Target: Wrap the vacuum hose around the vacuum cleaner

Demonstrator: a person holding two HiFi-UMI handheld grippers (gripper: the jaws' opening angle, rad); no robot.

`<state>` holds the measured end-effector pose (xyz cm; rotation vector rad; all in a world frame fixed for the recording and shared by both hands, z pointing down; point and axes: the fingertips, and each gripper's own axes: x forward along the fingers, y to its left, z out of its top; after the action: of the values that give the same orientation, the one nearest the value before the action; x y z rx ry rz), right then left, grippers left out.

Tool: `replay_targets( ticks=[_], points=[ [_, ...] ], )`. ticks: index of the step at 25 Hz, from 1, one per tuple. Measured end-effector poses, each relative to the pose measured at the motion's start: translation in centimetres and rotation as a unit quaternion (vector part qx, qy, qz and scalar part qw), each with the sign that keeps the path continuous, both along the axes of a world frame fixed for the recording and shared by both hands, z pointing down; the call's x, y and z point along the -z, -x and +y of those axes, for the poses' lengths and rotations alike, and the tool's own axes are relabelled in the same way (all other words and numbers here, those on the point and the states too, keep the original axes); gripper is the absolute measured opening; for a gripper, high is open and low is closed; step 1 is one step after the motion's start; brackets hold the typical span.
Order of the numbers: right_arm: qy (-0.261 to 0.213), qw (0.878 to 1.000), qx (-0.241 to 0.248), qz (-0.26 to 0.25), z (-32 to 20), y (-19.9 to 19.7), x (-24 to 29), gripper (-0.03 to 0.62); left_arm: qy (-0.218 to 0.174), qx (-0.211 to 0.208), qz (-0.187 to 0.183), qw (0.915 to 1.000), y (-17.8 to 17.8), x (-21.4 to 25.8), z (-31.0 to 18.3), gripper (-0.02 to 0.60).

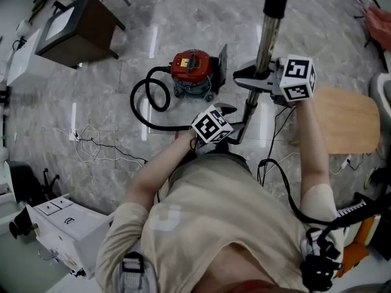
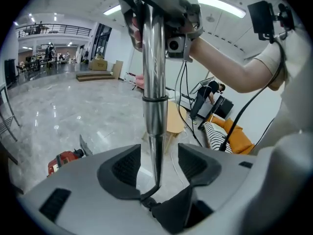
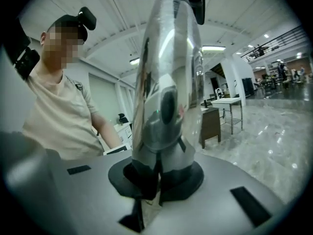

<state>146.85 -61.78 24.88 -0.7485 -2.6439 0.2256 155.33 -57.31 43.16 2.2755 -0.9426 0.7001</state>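
Observation:
The red vacuum cleaner [image 1: 192, 72] stands on the marble floor, its black hose [image 1: 149, 99] lying in a loop to its left and running back toward me. I hold the chrome wand tube [image 1: 267, 38] upright. My right gripper [image 1: 256, 81] is shut on the tube partway up; in the right gripper view the tube [image 3: 166, 82] fills the middle above the closed pads of the right gripper [image 3: 159, 176]. Lower down, my left gripper [image 1: 241, 121] is open. In the left gripper view the tube's tapered end [image 2: 155, 146] passes between the spread pads of the left gripper [image 2: 159, 163], with gaps on both sides.
A dark wooden side table [image 1: 79, 29] stands at the far left and a round wooden stool [image 1: 345, 118] at the right. A thin white cable [image 1: 91, 142] trails on the floor at the left, and a white machine [image 1: 61, 231] sits at the lower left.

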Motion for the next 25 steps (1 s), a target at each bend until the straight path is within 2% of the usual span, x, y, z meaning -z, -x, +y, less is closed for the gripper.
replay_targets(
  ticks=[4, 8, 12, 16, 22, 25],
  points=[
    [-0.031, 0.996, 0.071, 0.033, 1.4, -0.2, -1.1, 0.040, 0.002, 0.001, 0.005, 1.0000, -1.3, -0.5, -0.7, 0.242],
    [-0.048, 0.989, 0.125, 0.066, 3.1, 1.3, -1.9, 0.040, -0.001, 0.004, 0.023, 0.9997, -1.0, -0.2, -1.3, 0.242],
    [-0.059, 0.978, 0.177, 0.093, 5.0, 3.6, -2.0, 0.040, 0.003, 0.013, 0.071, 0.9974, 0.0, 0.0, -2.2, 0.242],
    [-0.055, 0.967, 0.220, 0.117, 6.4, 6.1, -1.7, 0.040, -0.009, 0.036, 0.129, 0.9909, 1.9, 1.2, -4.3, 0.242],
    [-0.048, 0.951, 0.265, 0.152, 8.8, 11.5, -1.1, 0.040, -0.043, -0.019, 0.159, 0.9861, 5.6, 3.0, -4.3, 0.242],
    [-0.055, 0.942, 0.283, 0.173, 10.5, 14.9, -1.7, 0.040, -0.072, -0.027, 0.173, 0.9819, 8.8, 3.4, -3.6, 0.242]
  ],
)
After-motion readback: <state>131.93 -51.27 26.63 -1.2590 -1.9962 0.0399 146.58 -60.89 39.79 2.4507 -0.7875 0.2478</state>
